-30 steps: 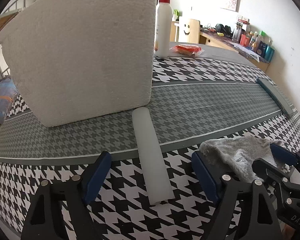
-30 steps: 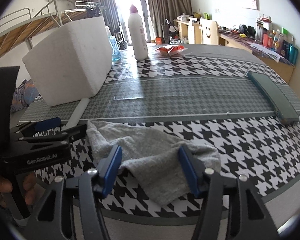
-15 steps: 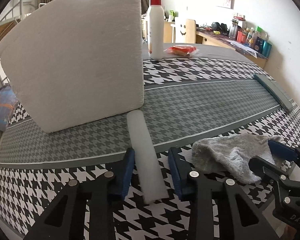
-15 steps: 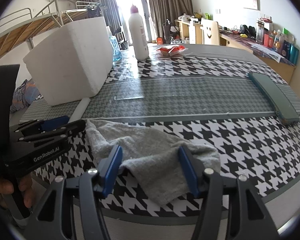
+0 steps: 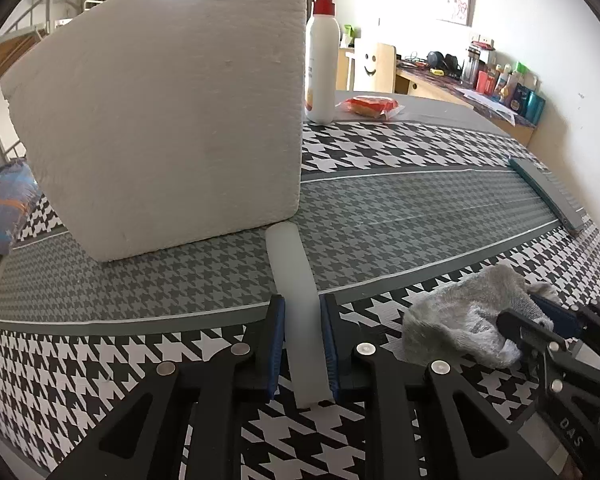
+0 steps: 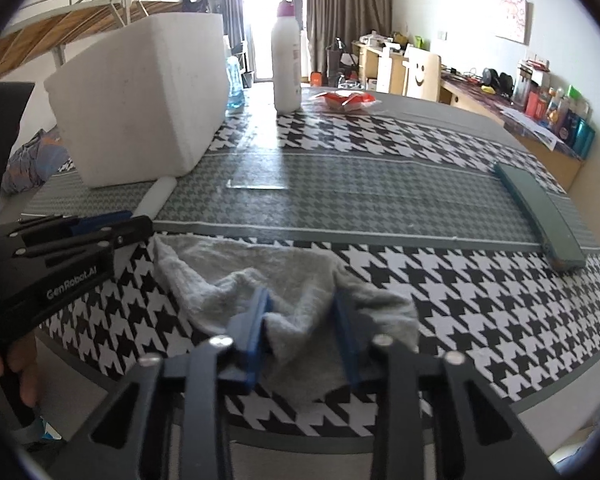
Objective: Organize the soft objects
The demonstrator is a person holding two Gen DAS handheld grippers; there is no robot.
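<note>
Held, lower centre of each view: my left tongs [image 5: 302, 348], just closed on the white foam stick [image 5: 296, 300], my right tongs [image 6: 300, 328] just pinching the grey cloth [image 6: 292, 280], which may slip from its shallow fold.

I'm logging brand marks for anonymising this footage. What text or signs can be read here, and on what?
"GenRobot.AI": side of the left gripper.
"DAS": body of the right gripper, letters cut off.
Smiley face sign: wooden chair back.
Pump bottle label: too blurred to read.
Shelf items at the wall: too small.

Bright curtained window [image 6: 276, 8], cluttered desk [image 6: 512, 120], perhaps wooden.
</note>
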